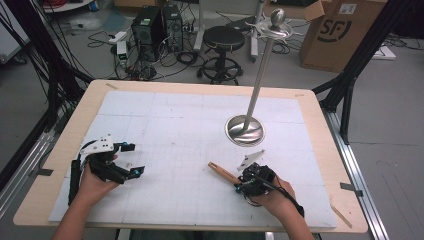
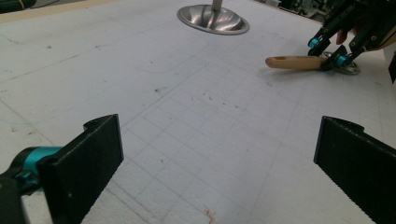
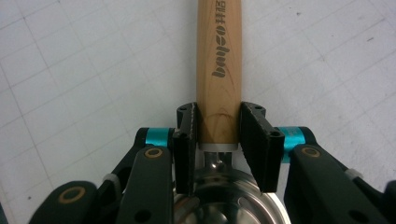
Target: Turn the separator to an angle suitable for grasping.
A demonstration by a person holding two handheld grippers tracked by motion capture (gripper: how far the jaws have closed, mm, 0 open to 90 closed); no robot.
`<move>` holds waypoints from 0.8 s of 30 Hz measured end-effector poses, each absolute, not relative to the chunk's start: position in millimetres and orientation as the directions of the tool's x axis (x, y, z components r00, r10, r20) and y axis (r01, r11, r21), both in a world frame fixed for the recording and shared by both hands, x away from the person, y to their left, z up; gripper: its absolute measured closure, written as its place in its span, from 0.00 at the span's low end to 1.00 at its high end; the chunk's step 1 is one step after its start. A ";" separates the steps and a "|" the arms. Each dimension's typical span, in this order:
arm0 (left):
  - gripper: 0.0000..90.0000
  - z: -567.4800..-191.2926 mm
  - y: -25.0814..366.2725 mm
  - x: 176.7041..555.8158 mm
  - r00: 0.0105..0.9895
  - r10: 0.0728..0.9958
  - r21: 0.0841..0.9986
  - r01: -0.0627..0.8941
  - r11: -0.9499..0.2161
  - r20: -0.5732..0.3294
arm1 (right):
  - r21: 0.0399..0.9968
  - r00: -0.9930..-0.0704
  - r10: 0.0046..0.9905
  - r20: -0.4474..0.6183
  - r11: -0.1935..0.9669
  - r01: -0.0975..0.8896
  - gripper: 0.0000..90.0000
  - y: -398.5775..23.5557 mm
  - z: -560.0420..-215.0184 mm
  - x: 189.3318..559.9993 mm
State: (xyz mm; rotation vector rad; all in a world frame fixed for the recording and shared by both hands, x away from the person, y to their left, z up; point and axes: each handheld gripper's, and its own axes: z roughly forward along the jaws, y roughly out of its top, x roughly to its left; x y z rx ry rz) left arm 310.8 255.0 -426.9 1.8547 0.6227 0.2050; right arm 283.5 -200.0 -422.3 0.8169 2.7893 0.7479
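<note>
Wooden-handled utensil point(image 3: 218, 70) lies flat on the white gridded mat point(image 1: 175, 130), near the front right, handle pointing left and away toward mat centre. Handle is round, smooth and printed with lettering; likely light, stiff and a little slick. The metal head point(image 3: 224, 200) under the gripper looks like a shallow perforated bowl, probably the heavier end, so a lifted utensil may tip head-down.

Right gripper point(image 3: 218, 135) has its jaws closed on the handle's base, just above the metal neck, pads pressing both sides. Gripping close to the head seems sound for balance, though the round wood could roll in the pads.

Left gripper point(image 2: 217, 154) rests at the mat's left, jaws spread wide with nothing between them.

Right gripper view gives pad contact, the lettering and the metal head. Left gripper view gives a low side look: handle point(image 2: 294, 62) lying on the mat, right gripper at its end. High view adds the layout: the tall metal stand point(image 1: 245, 129) with a round base behind the utensil point(image 1: 223, 172), well apart.
</note>
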 end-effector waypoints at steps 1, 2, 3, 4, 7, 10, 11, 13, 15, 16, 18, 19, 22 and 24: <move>0.02 -426.8 255.0 310.7 0.846 0.509 0.916 0.317 -0.245 -0.157 | 0.495 -0.843 0.537 0.002 0.732 0.468 0.73 -200.0 -422.0 283.6; 0.02 -426.8 255.4 310.8 0.847 0.508 0.916 0.317 -0.248 -0.155 | 0.492 -0.843 0.537 0.002 0.734 0.469 0.74 -200.0 -421.5 283.1; 0.02 -427.0 255.3 310.9 0.847 0.509 0.915 0.318 -0.249 -0.155 | 0.492 -0.843 0.537 0.002 0.734 0.469 0.74 -200.0 -421.5 283.1; 0.02 -427.1 255.2 311.0 0.846 0.510 0.914 0.318 -0.251 -0.155 | 0.493 -0.846 0.534 -0.003 0.737 0.463 0.72 -200.8 -421.7 283.7; 0.02 -427.6 254.5 311.0 0.847 0.508 0.913 0.322 -0.251 -0.159 | 0.489 -0.836 0.548 0.011 0.727 0.482 0.68 -203.2 -421.9 284.8; 0.02 -428.2 254.5 310.8 0.847 0.508 0.911 0.322 -0.258 -0.156 | 0.485 -0.832 0.554 0.028 0.720 0.496 0.68 -204.6 -422.1 285.9; 0.02 -428.2 254.5 310.8 0.847 0.508 0.910 0.322 -0.259 -0.155 | 0.483 -0.831 0.555 0.028 0.721 0.498 0.68 -204.3 -422.1 286.0; 0.02 -428.0 254.4 310.3 0.846 0.509 0.911 0.322 -0.258 -0.155 | 0.472 -0.818 0.573 0.038 0.711 0.520 0.68 -202.8 -421.6 286.3; 0.02 -428.4 254.0 310.3 0.848 0.508 0.910 0.321 -0.264 -0.152 | 0.457 -0.806 0.591 0.040 0.706 0.541 0.68 -200.3 -420.8 286.5; 0.02 -428.9 253.6 310.2 0.848 0.508 0.908 0.323 -0.267 -0.152 | 0.446 -0.807 0.590 0.030 0.715 0.539 0.68 -198.2 -420.2 286.5; 0.02 -429.7 253.0 310.0 0.848 0.508 0.905 0.326 -0.272 -0.152 | 0.427 -0.810 0.586 0.018 0.728 0.536 0.68 -195.9 -419.2 286.8; 0.02 -430.0 252.7 309.9 0.848 0.508 0.905 0.326 -0.274 -0.152 | 0.427 -0.813 0.582 0.017 0.731 0.532 0.68 -195.1 -419.3 287.1; 0.02 -430.3 252.2 309.7 0.848 0.508 0.903 0.327 -0.279 -0.150 | 0.423 -0.817 0.576 0.022 0.735 0.529 0.68 -196.3 -419.5 289.2; 0.02 -430.1 252.1 309.7 0.849 0.508 0.904 0.324 -0.280 -0.147 | 0.420 -0.818 0.574 0.031 0.735 0.532 0.69 -196.5 -419.5 290.3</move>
